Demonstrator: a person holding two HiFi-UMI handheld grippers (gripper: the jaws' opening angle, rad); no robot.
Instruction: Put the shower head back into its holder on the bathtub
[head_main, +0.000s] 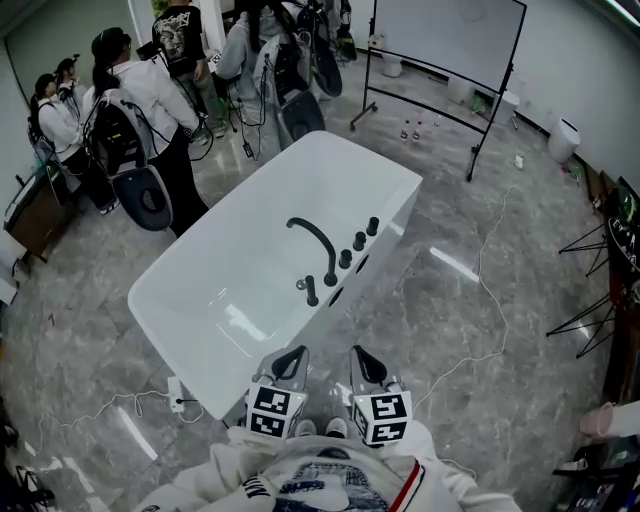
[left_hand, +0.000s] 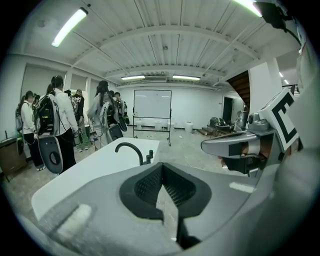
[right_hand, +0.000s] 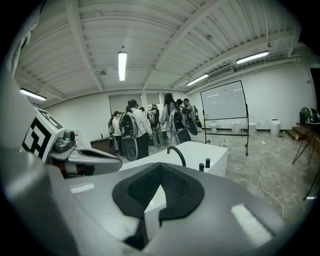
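Observation:
A white bathtub (head_main: 240, 300) stands on the grey marble floor ahead of me. On its right rim a black curved spout (head_main: 312, 238) rises beside three black knobs (head_main: 358, 241). A short black upright fitting with a small ring (head_main: 308, 288) stands at the near end of that row; I cannot tell whether it is the shower head or its holder. My left gripper (head_main: 296, 354) and right gripper (head_main: 358, 354) hang side by side just short of the tub's near end, both shut and empty. The left gripper (left_hand: 161, 166) faces the spout (left_hand: 129, 147); the right gripper (right_hand: 161, 168) does too.
Several people with backpacks (head_main: 130, 110) stand past the tub's far left. A whiteboard on a wheeled stand (head_main: 445, 40) is at the back right. A cable (head_main: 482, 300) runs across the floor on the right, a power strip (head_main: 178, 396) lies near the tub's left corner, and tripod legs (head_main: 590, 300) stand far right.

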